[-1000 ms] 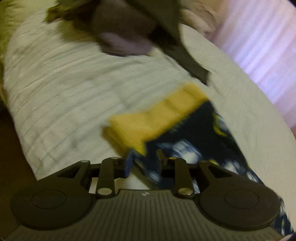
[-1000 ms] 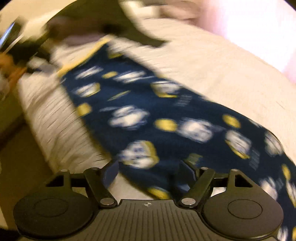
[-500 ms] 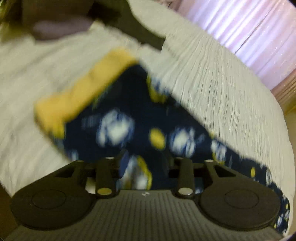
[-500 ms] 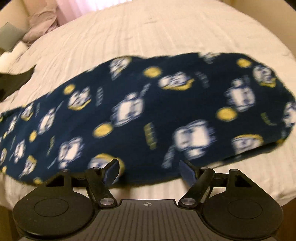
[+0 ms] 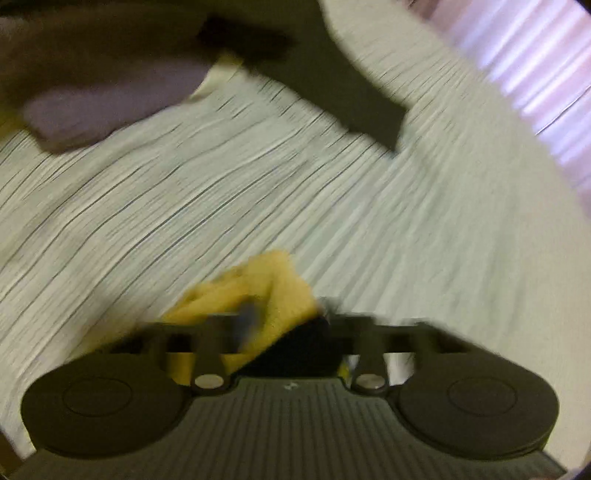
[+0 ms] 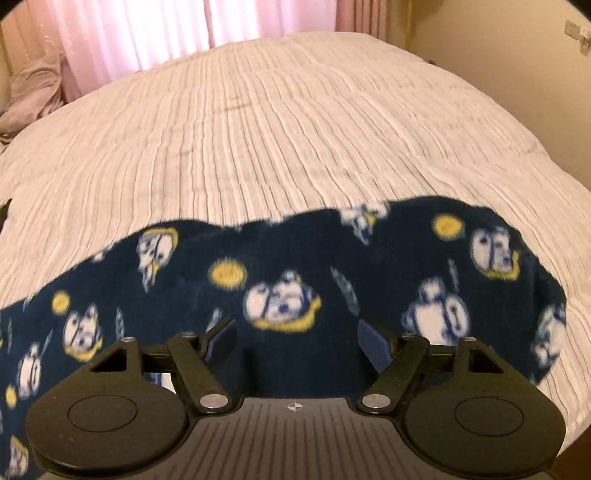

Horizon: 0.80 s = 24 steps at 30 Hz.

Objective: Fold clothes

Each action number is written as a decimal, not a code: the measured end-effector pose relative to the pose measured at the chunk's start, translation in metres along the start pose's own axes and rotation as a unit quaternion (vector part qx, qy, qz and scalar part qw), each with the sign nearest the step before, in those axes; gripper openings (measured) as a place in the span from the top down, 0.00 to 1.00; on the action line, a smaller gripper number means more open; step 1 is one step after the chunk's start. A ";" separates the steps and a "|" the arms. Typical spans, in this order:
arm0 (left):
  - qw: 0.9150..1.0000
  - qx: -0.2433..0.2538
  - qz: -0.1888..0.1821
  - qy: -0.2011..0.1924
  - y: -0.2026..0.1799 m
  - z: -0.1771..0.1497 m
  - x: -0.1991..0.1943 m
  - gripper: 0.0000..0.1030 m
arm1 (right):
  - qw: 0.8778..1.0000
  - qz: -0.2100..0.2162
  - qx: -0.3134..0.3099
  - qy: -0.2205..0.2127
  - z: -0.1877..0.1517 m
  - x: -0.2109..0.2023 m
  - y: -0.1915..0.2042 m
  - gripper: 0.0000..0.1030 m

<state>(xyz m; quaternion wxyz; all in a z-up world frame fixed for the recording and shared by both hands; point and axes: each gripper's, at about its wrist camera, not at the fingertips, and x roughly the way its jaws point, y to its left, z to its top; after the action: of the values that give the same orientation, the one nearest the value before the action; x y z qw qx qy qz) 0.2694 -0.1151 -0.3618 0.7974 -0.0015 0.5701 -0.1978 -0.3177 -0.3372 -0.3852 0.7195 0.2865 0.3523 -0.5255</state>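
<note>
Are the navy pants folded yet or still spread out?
Spread: pants lie full length across the bed, no visible fold.

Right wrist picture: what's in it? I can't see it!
Navy fleece pajama pants with white and yellow cartoon prints lie stretched across a white ribbed bedspread. The right gripper hovers open just over them, and pink curtains hang behind the bed.
</note>
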 end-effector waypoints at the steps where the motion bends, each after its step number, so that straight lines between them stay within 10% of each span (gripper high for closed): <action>1: 1.000 -0.002 0.011 -0.011 0.002 -0.003 -0.007 0.87 | 1.000 -0.003 -0.003 -0.001 0.002 0.004 0.002 0.27; 5: 0.997 -0.028 0.044 -0.062 0.000 -0.009 -0.035 0.86 | 1.000 -0.019 -0.021 -0.004 0.007 0.014 0.010 0.27; 12: 0.992 0.018 0.122 -0.039 -0.025 0.019 0.052 0.70 | 0.999 -0.044 -0.022 -0.001 0.011 0.040 0.012 0.27; 18: 0.973 0.038 0.187 -0.127 -0.021 0.008 0.005 0.70 | 0.995 -0.089 -0.030 -0.045 0.015 0.030 -0.013 0.26; 24: 0.976 0.175 0.072 -0.107 -0.058 -0.068 -0.026 0.73 | 0.994 -0.075 -0.022 -0.076 0.016 0.021 -0.049 0.26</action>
<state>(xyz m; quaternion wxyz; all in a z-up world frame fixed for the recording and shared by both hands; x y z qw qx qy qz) 0.1816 -0.1454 -0.3486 0.8537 0.1579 0.4366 -0.2358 -0.3571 -0.3750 -0.3950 0.7091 0.2025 0.3283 -0.5903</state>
